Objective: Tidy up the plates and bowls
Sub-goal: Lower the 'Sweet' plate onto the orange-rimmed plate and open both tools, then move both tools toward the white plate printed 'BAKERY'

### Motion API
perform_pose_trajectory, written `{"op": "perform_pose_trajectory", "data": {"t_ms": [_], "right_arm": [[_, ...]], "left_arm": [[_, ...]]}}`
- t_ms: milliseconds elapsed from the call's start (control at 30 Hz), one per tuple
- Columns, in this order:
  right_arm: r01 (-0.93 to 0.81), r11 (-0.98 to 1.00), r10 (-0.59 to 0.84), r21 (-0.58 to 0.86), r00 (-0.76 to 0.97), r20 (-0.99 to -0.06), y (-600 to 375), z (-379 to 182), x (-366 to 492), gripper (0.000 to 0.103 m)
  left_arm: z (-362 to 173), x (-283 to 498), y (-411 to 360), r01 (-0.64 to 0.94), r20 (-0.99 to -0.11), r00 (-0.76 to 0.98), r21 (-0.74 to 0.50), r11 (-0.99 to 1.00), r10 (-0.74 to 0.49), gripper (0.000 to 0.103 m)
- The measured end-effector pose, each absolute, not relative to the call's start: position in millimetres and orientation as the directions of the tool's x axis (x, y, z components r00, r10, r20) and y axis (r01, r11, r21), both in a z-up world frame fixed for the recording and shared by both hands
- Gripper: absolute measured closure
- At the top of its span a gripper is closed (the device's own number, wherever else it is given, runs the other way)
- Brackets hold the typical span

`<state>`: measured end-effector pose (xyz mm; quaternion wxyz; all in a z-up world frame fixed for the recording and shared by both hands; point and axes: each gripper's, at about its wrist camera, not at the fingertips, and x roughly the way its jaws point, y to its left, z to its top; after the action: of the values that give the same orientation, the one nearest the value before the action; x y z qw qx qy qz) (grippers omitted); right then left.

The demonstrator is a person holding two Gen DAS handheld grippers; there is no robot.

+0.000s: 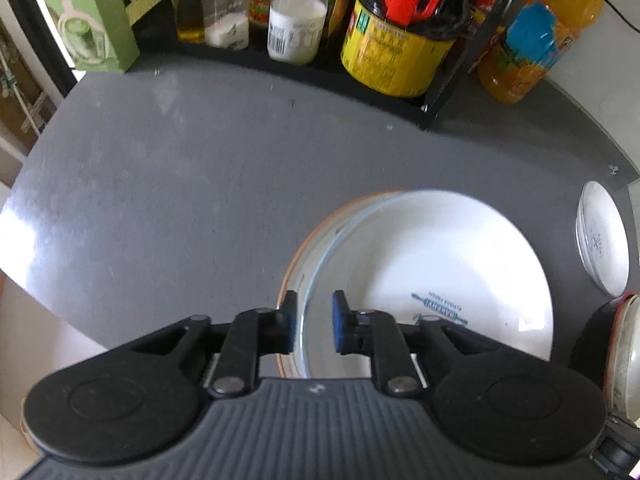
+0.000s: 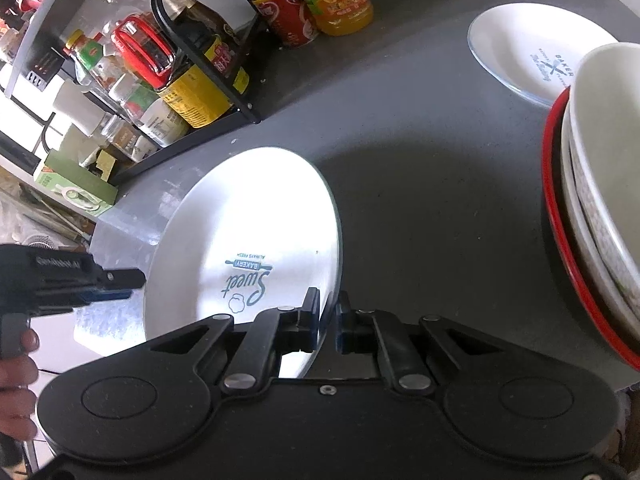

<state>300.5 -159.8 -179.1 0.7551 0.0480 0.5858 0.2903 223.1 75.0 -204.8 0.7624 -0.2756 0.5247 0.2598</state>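
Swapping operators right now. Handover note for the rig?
Left gripper: open, fingers either side of the Sweet Bakery plate rim, not pressing.
Right gripper: shut on that plate's near rim; the plate looks tilted up off the grey table.
Baker plate: lies alone, far right.
Bowls: nested on a red-rimmed plate, right edge.
Done: bowls stacked.
Left: probably carry the held plate over to the Baker plate and stack them.
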Motion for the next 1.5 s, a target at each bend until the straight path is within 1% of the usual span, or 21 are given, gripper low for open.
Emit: {"op": "perform_pose_trajectory", "data": {"t_ms": [67,100,133,167,433,667,700,733,867,900,967,1000,1033,1100,1167,1200,1267,1333,1400,1433,1500], "right_arm": [[-0.376,0.828,0.495,0.416,0.142,-0.857,-159.8,-180.2,301.3,0.095],[-0.374,0.829,0.494,0.416,0.14,-0.858,-159.1,-180.8,301.5,0.095],[-0.373,0.83,0.492,0.415,0.139,-0.859,-158.4,-181.6,301.2,0.095],[-0.372,0.83,0.491,0.415,0.136,-0.86,-157.8,-182.4,301.0,0.095],[-0.369,0.838,0.475,0.401,0.133,-0.87,-152.0,-186.9,303.4,0.094],[-0.348,0.84,0.48,0.416,0.119,-0.869,-153.8,-190.3,306.4,0.093],[-0.34,0.841,0.481,0.421,0.115,-0.869,-154.4,-190.0,307.9,0.089],[-0.336,0.843,0.481,0.42,0.12,-0.869,-155.7,-188.6,308.7,0.086],[-0.318,0.845,0.491,0.429,0.148,-0.858,-162.4,-179.8,313.4,0.085],[-0.313,0.843,0.499,0.438,0.149,-0.854,-164.5,-178.4,315.0,0.081],[-0.304,0.843,0.505,0.444,0.163,-0.847,-167.9,-173.8,317.6,0.07],[-0.299,0.847,0.502,0.44,0.176,-0.847,-169.1,-170.6,318.8,0.06],[-0.298,0.849,0.501,0.436,0.192,-0.844,-170.8,-167.0,320.1,0.053],[-0.308,0.85,0.502,0.428,0.224,-0.835,-173.5,-158.8,323.6,0.05],[-0.313,0.85,0.504,0.424,0.251,-0.826,-177.6,-149.7,327.8,0.044],[-0.312,0.851,0.505,0.422,0.267,-0.821,-179.5,-145.7,330.2,0.039],[-0.311,0.849,0.514,0.427,0.3,-0.804,-185.7,-136.0,334.3,0.032],[-0.301,0.858,0.503,0.415,0.338,-0.795,-190.9,-128.4,338.7,0.018],[-0.301,0.865,0.495,0.402,0.374,-0.784,-196.1,-122.3,341.1,0.015],[-0.297,0.866,0.495,0.403,0.383,-0.78,-199.3,-120.3,342.6,0.015],[-0.282,0.87,0.49,0.404,0.398,-0.776,-204.5,-117.3,345.7,0.013]], "left_arm": [[-202.7,224.7,78.8,-0.683,-0.944,0.315,-0.152,0.714,0.101,0.06],[-201.9,224.7,80.6,-0.684,-0.943,0.32,-0.162,0.711,0.094,0.055],[-201.4,224.4,81.6,-0.685,-0.941,0.328,-0.172,0.708,0.089,0.047],[-202.5,223.8,81.2,-0.684,-0.939,0.332,-0.175,0.709,0.088,0.045],[-221.5,227.4,74.6,-0.653,-0.948,0.306,-0.145,0.743,0.084,0.044],[-235.5,227.0,78.3,-0.658,-0.962,0.245,-0.071,0.75,0.124,0.044],[-235.9,226.7,79.1,-0.656,-0.962,0.244,-0.069,0.751,0.125,0.044],[-236.1,226.8,79.6,-0.655,-0.962,0.242,-0.065,0.753,0.127,0.044],[-231.4,230.8,79.9,-0.647,-0.961,0.249,-0.074,0.759,0.118,0.044],[-228.0,233.0,79.2,-0.643,-0.96,0.253,-0.073,0.762,0.122,0.044],[-221.2,237.0,77.2,-0.64,-0.956,0.255,-0.056,0.766,0.143,0.044],[-218.1,239.2,76.4,-0.639,-0.955,0.261,-0.061,0.767,0.142,0.044],[-214.8,241.7,75.4,-0.637,-0.953,0.27,-0.069,0.768,0.138,0.044],[-207.5,247.1,72.5,-0.636,-0.947,0.288,-0.08,0.767,0.14,0.044],[-201.0,253.9,68.1,-0.632,-0.94,0.311,-0.091,0.77,0.144,0.044],[-197.2,257.6,66.2,-0.63,-0.934,0.328,-0.101,0.77,0.145,0.044],[-189.8,264.8,62.3,-0.629,-0.918,0.364,-0.12,0.768,0.154,0.044],[-182.0,276.7,55.7,-0.605,-0.901,0.397,-0.115,0.788,0.174,0.043],[-176.4,288.0,48.8,-0.586,-0.889,0.423,-0.121,0.801,0.176,0.037],[-174.6,291.7,46.3,-0.581,-0.885,0.436,-0.135,0.803,0.166,0.031],[-171.3,302.2,39.9,-0.566,-0.877,0.454,-0.149,0.811,0.155,0.028]]}}
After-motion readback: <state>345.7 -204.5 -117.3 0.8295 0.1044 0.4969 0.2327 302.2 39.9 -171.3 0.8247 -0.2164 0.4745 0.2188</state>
